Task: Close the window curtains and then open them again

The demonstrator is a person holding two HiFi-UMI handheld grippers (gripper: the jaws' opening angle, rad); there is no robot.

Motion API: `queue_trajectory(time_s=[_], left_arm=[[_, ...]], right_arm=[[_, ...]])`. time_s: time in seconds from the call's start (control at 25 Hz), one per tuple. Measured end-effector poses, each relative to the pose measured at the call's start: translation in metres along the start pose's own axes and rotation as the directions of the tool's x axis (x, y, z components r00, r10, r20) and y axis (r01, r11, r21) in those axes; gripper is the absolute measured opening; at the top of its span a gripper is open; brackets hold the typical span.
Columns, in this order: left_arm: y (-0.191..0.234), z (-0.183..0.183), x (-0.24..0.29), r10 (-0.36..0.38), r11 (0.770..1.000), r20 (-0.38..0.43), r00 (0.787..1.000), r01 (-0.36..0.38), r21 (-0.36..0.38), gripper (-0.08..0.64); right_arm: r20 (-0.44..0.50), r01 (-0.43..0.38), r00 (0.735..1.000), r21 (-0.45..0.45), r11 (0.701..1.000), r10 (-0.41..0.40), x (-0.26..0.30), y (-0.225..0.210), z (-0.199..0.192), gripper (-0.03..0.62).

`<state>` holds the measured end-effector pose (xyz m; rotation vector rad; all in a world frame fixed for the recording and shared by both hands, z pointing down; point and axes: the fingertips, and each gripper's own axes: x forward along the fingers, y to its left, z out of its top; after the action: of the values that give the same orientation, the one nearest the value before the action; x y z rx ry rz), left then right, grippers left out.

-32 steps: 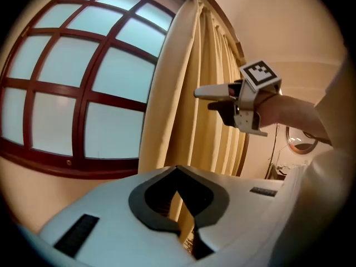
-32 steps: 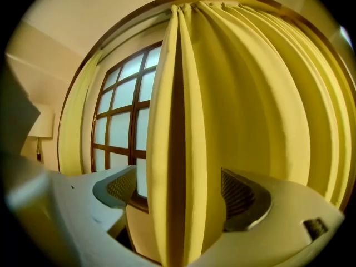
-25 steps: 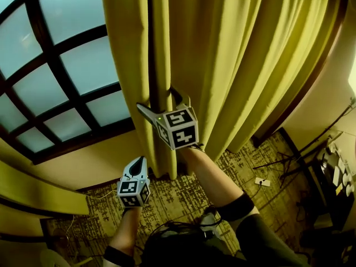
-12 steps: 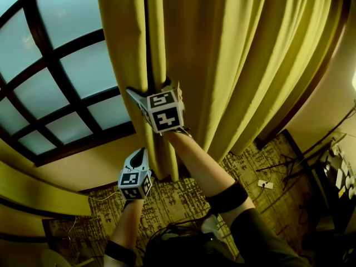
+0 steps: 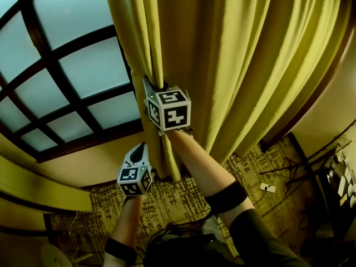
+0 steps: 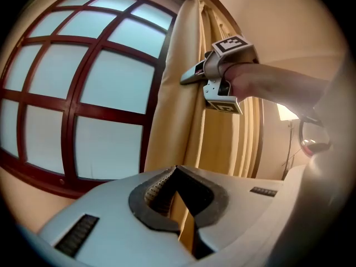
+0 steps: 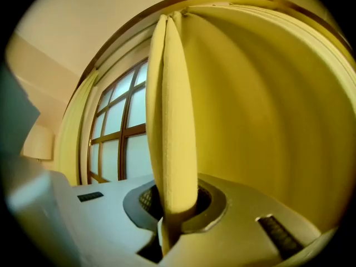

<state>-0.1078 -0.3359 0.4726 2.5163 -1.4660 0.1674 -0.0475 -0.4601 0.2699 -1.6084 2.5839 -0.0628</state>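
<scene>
A yellow curtain (image 5: 239,54) hangs bunched at the right of a dark wooden lattice window (image 5: 72,65) with frosted panes. My right gripper (image 5: 151,85) points level at the curtain's leading edge. Its jaws have just been closing and now pinch that edge fold (image 7: 173,110), which runs up from between the pads of the right gripper (image 7: 171,216). My left gripper (image 5: 138,151) hangs lower and to the left, shut with nothing in it. The left gripper view shows its own shut left gripper (image 6: 177,174) below the right gripper (image 6: 188,80) at the curtain (image 6: 178,121).
A second yellow curtain (image 7: 72,138) hangs at the window's far side. Below lies patterned carpet (image 5: 183,196) with a power strip (image 5: 267,187), cables and equipment (image 5: 340,177) at the right. A lit lamp (image 6: 286,113) stands beyond the curtain.
The right gripper's jaws stood wide around the curtain's edge and have closed on it, while the hand rose. The left gripper also rose a little.
</scene>
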Motion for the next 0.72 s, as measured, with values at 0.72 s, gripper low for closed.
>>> queue_trajectory(time_s=[0.72], left_arm=[[-0.053, 0.002, 0.044, -0.012, 1.000, -0.014, 1.000, 0.012, 0.012, 0.000]], right_arm=[[0.053, -0.084, 0.996, 0.327, 0.941, 0.071, -0.026, -0.080, 0.014, 0.031]])
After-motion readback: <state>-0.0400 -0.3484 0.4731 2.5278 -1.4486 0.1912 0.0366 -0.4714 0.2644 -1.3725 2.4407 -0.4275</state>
